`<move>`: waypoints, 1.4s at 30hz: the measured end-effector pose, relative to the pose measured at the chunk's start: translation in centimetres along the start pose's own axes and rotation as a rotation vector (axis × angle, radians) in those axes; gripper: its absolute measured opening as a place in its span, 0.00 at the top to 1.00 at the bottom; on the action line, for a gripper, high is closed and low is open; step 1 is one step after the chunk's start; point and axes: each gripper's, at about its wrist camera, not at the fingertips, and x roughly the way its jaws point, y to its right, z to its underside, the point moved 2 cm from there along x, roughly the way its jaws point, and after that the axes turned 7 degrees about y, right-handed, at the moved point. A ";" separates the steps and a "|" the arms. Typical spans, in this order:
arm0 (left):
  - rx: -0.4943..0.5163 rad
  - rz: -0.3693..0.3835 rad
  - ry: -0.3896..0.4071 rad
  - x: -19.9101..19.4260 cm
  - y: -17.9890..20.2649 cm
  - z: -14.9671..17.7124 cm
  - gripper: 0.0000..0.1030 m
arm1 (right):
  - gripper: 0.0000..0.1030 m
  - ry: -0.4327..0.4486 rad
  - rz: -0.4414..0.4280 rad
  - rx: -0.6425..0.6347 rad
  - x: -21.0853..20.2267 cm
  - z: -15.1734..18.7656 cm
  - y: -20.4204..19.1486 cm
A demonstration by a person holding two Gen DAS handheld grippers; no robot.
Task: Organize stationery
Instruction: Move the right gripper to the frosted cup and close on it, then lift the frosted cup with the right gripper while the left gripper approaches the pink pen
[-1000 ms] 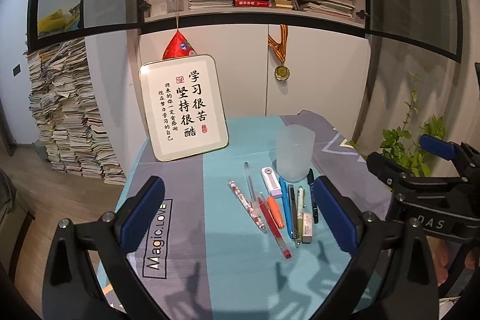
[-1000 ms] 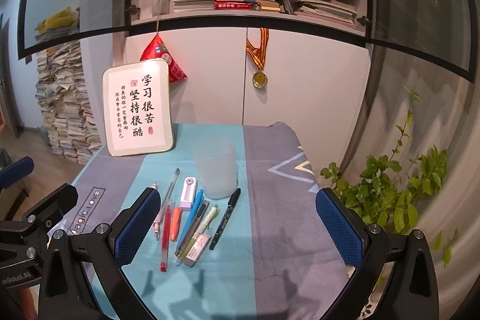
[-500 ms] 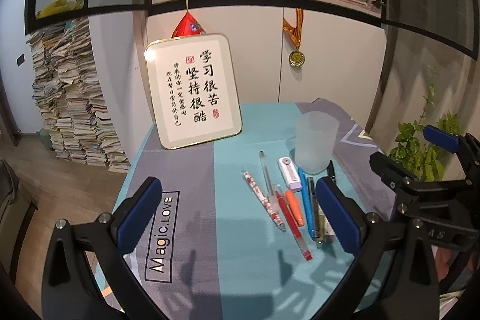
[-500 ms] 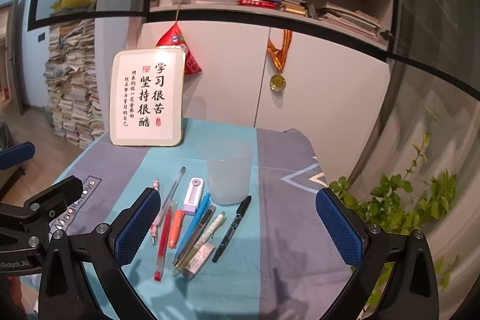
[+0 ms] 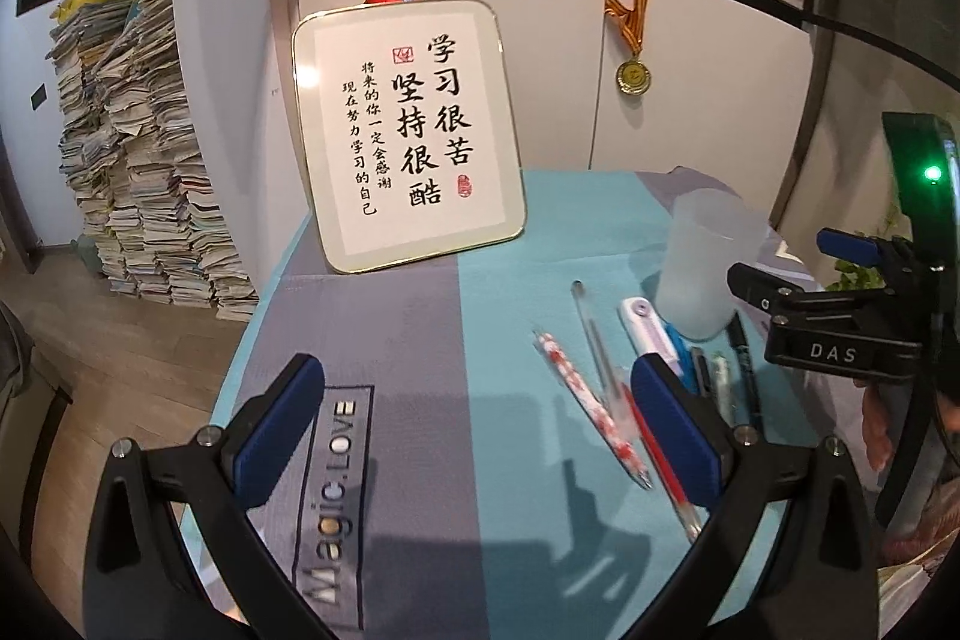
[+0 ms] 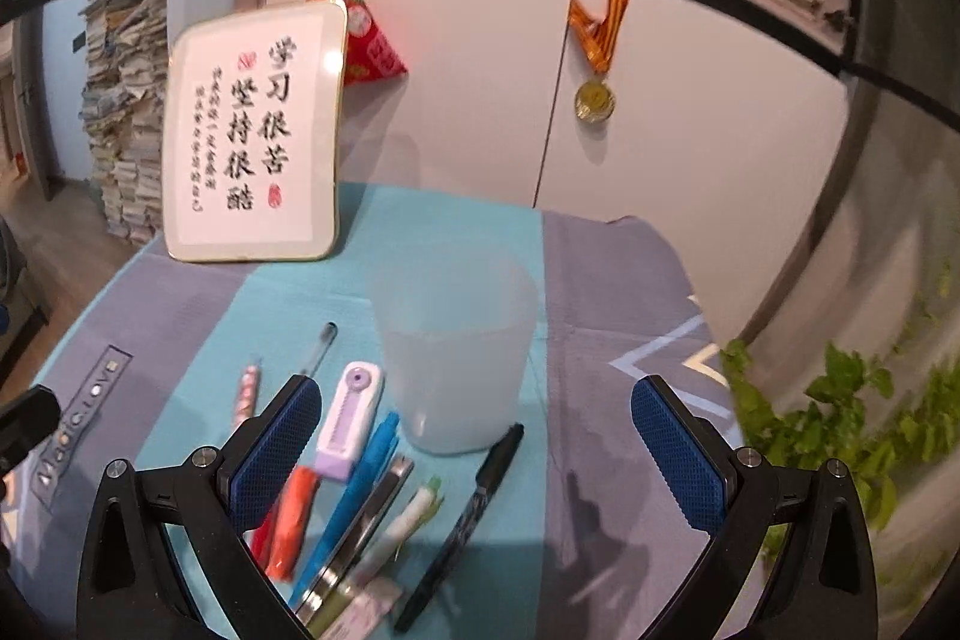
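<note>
A frosted plastic cup (image 6: 456,346) stands upright on the blue-grey tablecloth; it also shows in the left wrist view (image 5: 708,268). Several pens lie in a row in front of it: a patterned pen (image 5: 591,415), a clear pen (image 5: 594,334), a red pen (image 5: 657,454), a white-purple correction tape (image 6: 351,418), an orange marker (image 6: 294,520), a blue pen (image 6: 354,496) and a black pen (image 6: 465,520). My right gripper (image 6: 474,454) is open and empty just above the pens, near the cup. My left gripper (image 5: 474,424) is open and empty over the cloth, left of the pens.
A framed calligraphy sign (image 5: 408,142) leans at the back left of the table (image 5: 396,352). White cabinet doors with a hanging medal (image 5: 633,73) stand behind. Stacked papers (image 5: 132,148) are on the floor at left, a green plant (image 6: 840,418) at right.
Both grippers have moved forward and lower toward the table; the cup and pens look larger and nearer. Both stay open. Nothing on the table has moved.
</note>
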 end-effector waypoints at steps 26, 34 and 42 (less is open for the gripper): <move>-0.027 0.000 -0.120 4.7 0.0 0.3 0.01 | 0.30 0.104 0.036 -0.056 -1.1 -1.1 2.1; -0.009 -0.012 -0.166 6.1 2.2 0.5 0.02 | 0.30 0.061 0.132 0.004 -4.3 4.1 6.3; -0.003 -0.074 -0.223 7.5 3.2 0.9 0.07 | 0.30 0.107 0.098 0.073 -2.6 5.0 7.8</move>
